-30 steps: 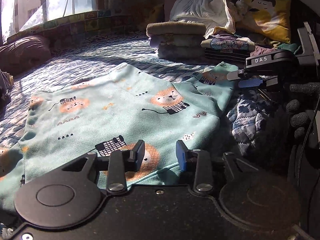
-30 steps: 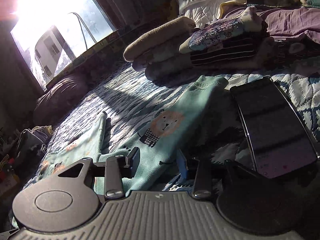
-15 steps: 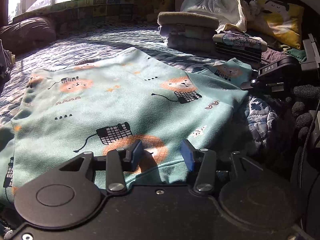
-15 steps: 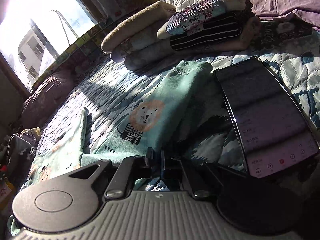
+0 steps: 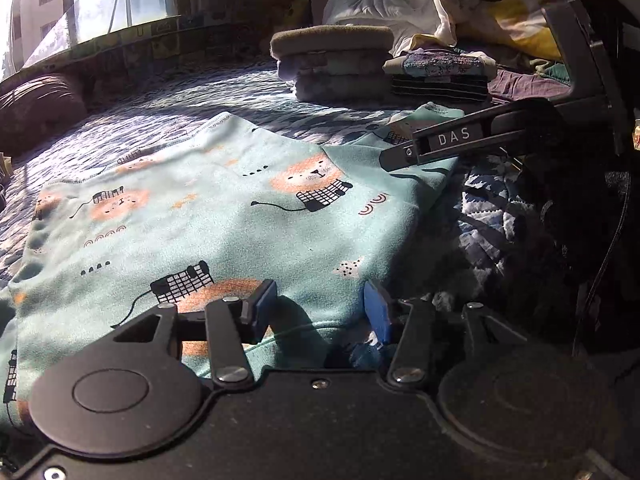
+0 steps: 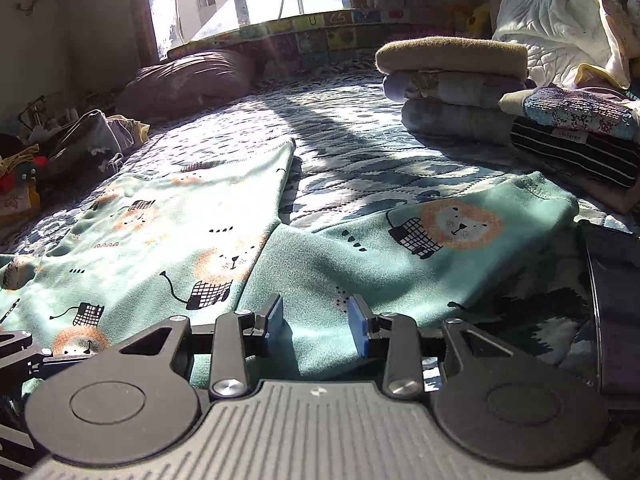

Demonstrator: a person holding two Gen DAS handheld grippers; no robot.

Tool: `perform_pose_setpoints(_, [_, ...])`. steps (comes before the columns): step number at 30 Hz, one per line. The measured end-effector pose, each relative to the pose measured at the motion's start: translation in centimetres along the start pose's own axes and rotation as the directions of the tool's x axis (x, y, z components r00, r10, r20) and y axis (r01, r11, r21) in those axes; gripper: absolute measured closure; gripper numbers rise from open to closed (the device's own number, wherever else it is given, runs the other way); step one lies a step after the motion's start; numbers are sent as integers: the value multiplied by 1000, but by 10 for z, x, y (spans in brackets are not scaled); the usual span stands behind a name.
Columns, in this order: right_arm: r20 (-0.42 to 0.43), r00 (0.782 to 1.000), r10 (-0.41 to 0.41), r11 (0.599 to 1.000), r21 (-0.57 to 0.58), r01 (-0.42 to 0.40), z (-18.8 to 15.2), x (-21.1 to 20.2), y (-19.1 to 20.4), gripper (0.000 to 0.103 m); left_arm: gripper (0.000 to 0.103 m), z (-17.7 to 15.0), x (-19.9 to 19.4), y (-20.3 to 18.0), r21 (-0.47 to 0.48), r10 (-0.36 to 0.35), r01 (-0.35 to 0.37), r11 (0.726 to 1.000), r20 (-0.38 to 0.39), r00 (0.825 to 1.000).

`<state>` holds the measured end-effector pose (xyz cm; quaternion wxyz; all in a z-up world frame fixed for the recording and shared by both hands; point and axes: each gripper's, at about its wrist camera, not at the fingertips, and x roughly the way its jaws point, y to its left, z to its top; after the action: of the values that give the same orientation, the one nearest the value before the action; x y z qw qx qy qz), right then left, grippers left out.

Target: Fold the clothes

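Note:
A teal garment with a lion print [image 5: 224, 216] lies spread flat on the quilted bed. My left gripper [image 5: 320, 312] is open low over its near hem, and the hem runs between the blue pads [image 5: 264, 304]. In the right wrist view the garment's body [image 6: 168, 240] lies to the left and one sleeve [image 6: 420, 248] stretches right. My right gripper [image 6: 316, 320] is open just above the near part of that sleeve. The right gripper's black finger marked DAS [image 5: 452, 138] also shows in the left wrist view, over the sleeve.
Two stacks of folded clothes [image 6: 452, 88] [image 6: 580, 132] stand at the back right of the bed. A dark phone [image 6: 616, 300] lies right of the sleeve. A brown pillow [image 6: 188, 80] and a pile of loose clothes [image 6: 88, 144] sit at the left.
The right gripper was shut half a second ago and now stands open; its view has swung left toward the garment's body. The left gripper stays open at the hem.

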<state>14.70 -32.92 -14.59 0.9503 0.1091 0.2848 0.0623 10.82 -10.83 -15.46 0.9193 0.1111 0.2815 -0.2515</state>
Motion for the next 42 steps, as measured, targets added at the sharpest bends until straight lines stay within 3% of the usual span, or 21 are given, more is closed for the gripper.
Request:
perform_pose_setpoints(2, [-41, 999, 32, 998, -52, -34, 1, 8, 10, 67, 50, 0, 1, -1, 12, -2, 2, 1000, -11, 1000])
perform_pose_setpoints(7, [54, 996, 64, 991, 117, -70, 12, -2, -15, 66, 50, 0, 1, 2, -12, -13, 13, 1000, -13, 1000])
perform_pose_setpoints(9, [55, 998, 41, 993, 109, -47, 16, 2, -20, 66, 50, 1, -1, 3, -22, -18, 17, 1000, -6, 1000])
perform_pose_setpoints(12, [40, 999, 32, 999, 15, -32, 23, 9, -18, 66, 50, 3, -6, 5, -50, -38, 39, 998, 14, 999])
perform_pose_setpoints(14, [-19, 999, 37, 996, -84, -38, 25, 24, -12, 67, 50, 3, -5, 4, -51, -39, 39, 998, 10, 999])
perform_pose_setpoints(16, [-53, 998, 21, 985, -171, -29, 24, 40, -2, 79, 50, 1, -1, 2, -36, -30, 30, 999, 2, 1000])
perform_pose_setpoints(21, [-51, 999, 14, 966, -258, -27, 35, 65, 17, 80, 48, -1, 1, 2, -32, -32, 32, 999, 0, 999])
perform_pose_setpoints(24, [-42, 999, 15, 967, -253, -25, 39, 67, 16, 80, 47, -1, 2, 3, -35, -35, 36, 999, 3, 999])
perform_pose_setpoints(28, [20, 1000, -1, 986, -164, 4, 48, 53, -7, 80, 46, -1, 2, 4, -42, -41, 42, 998, 6, 999])
perform_pose_setpoints(33, [-37, 991, -130, 989, -76, 127, 48, 66, -42, 85, 42, -1, 2, 2, -34, -48, 48, 998, 5, 999])
perform_pose_setpoints(35, [-13, 992, -125, 990, -62, 124, 49, 62, -41, 91, 41, -1, 1, 2, -30, -52, 52, 998, 8, 999])
perform_pose_setpoints(40, [63, 995, -81, 994, -71, 85, 52, 49, -29, 86, 42, 6, -15, 11, -83, -61, 67, 994, 66, 996])
perform_pose_setpoints(42, [92, 994, -63, 995, -76, 70, 53, 44, -24, 86, 42, 10, -24, 22, -125, -29, 41, 991, 97, 995])
